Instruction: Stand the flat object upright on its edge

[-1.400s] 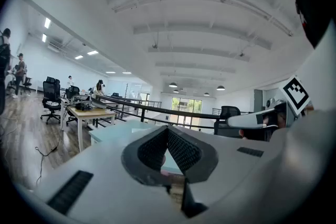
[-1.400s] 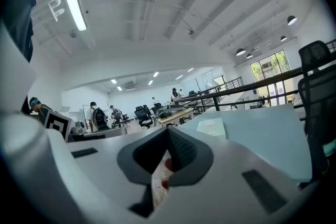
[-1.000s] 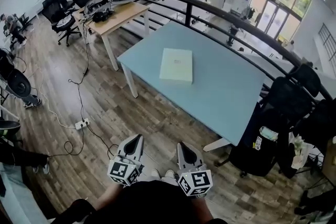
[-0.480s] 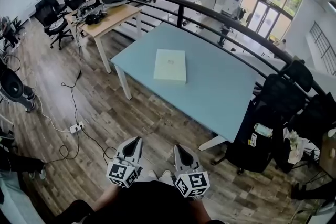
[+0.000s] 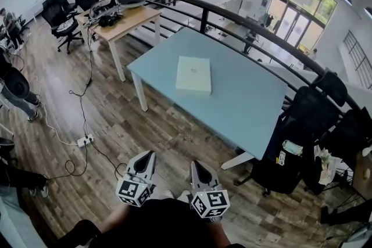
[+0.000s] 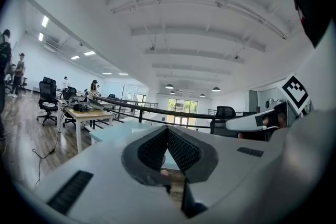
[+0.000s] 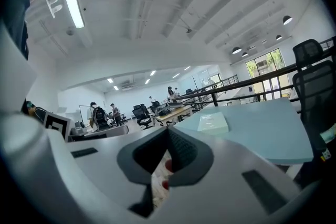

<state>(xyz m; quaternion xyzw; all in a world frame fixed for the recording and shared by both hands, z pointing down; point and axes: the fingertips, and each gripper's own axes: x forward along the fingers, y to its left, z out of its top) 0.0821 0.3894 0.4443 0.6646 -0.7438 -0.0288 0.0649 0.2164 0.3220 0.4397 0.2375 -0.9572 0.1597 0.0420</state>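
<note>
Progress on the task is nil as far as can be seen. The flat white box [image 5: 194,75] lies on its broad face near the middle of the pale blue surface [image 5: 250,116], with no edge lifted and nothing else resting beside it.

The left gripper [image 5: 146,158] and the right gripper [image 5: 196,166] are held side by side close to the person's body, above the wooden floor [image 5: 116,119] and well apart from the surface. In each gripper view the jaws are pressed together at their tips and nothing is pinched between them. From the right gripper view the box is seen ahead on the surface, far beyond the jaws.

All of the work is therefore judged to remain. The surface has to be approached and the jaws spread. One edge of the box must then be caught or pried up, and the box tipped until it rests on a narrow side. Some steadying from the second gripper will probably be needed before the box is let go, since a thin box on its edge is likely to topple.
</note>
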